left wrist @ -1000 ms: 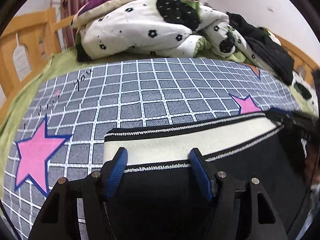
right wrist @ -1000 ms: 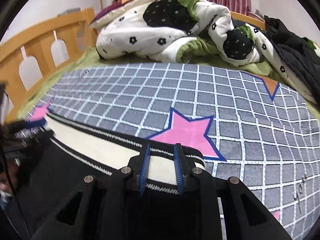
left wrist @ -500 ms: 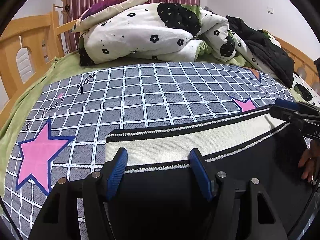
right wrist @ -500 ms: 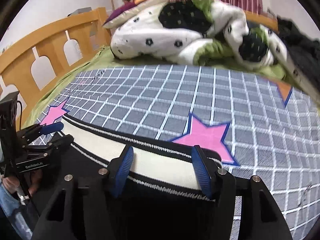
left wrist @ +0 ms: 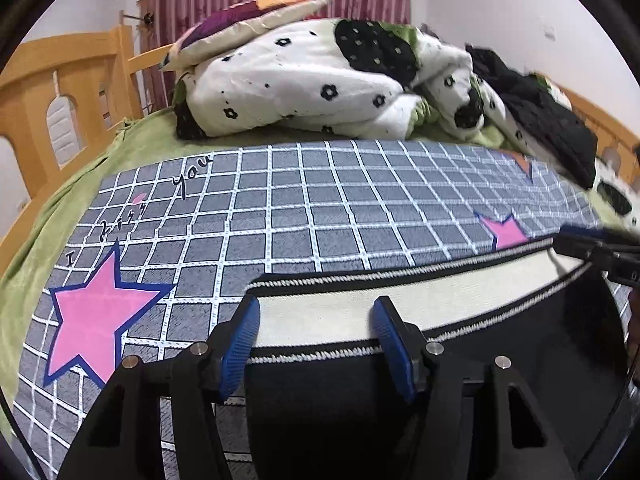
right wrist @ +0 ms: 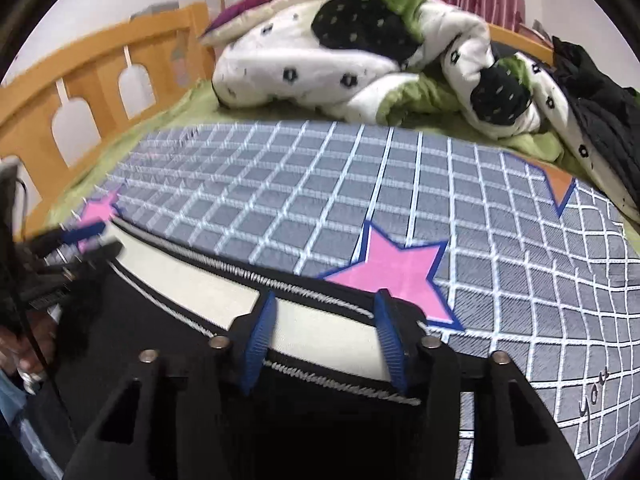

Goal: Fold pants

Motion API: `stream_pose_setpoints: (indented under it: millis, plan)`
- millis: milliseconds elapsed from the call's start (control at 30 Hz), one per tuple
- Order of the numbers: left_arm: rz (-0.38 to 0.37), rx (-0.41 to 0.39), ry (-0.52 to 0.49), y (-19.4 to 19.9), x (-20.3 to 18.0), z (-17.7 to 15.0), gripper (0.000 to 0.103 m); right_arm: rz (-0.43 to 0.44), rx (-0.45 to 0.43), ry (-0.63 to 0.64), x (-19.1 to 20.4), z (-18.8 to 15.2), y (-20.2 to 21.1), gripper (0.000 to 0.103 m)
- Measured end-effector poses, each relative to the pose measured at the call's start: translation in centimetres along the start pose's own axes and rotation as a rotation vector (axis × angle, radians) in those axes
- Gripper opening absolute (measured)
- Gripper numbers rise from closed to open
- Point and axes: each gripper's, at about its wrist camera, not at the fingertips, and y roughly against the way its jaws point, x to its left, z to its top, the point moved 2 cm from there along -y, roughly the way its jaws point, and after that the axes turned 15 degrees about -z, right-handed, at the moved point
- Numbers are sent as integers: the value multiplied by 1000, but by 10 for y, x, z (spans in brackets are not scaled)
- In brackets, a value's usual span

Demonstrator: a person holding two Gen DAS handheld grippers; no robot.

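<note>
Pants (left wrist: 460,392) in black lie on the bed, over a grey checked sheet (left wrist: 320,208) with pink stars, their cream waistband (left wrist: 400,300) edged in white stitching and running across both views. Only the waist end shows; the legs drop below the frame and behind the tool bodies.

Left claw (left wrist: 316,336) stands wide open, blue pads apart over the waistband near its left corner; whether the pads touch the cloth cannot be told. Right claw (right wrist: 324,336) is open too, straddling the band near its right corner, beside a pink star (right wrist: 396,276).

Each claw appears at the edge of the other's view, blurred and cut off by the lens rim, so nothing more can be read there. A hand at the left edge of the right wrist view is mostly hidden.

Behind, a rumpled white quilt (left wrist: 320,88) with black flowers lies under a pillow (left wrist: 248,28), and dark clothing (left wrist: 552,124) is heaped to the right. A wooden bed rail (right wrist: 96,80) runs along the left side.
</note>
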Motion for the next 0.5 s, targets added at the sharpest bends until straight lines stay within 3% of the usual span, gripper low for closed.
stream_pose_setpoints:
  millis: [67, 133, 300, 500]
  plan:
    - [-3, 41, 27, -10, 6, -4, 65, 24, 6, -27, -5, -3, -5, 47]
    - [-15, 56, 51, -17, 12, -9, 68, -13, 27, 5, -1, -13, -21, 45]
    - [-129, 87, 187, -20, 33, -15, 71, -15, 7, -1, -1, -15, -21, 45]
    - [-86, 91, 122, 2, 15, -21, 69, -37, 9, 14, 1, -16, -17, 45]
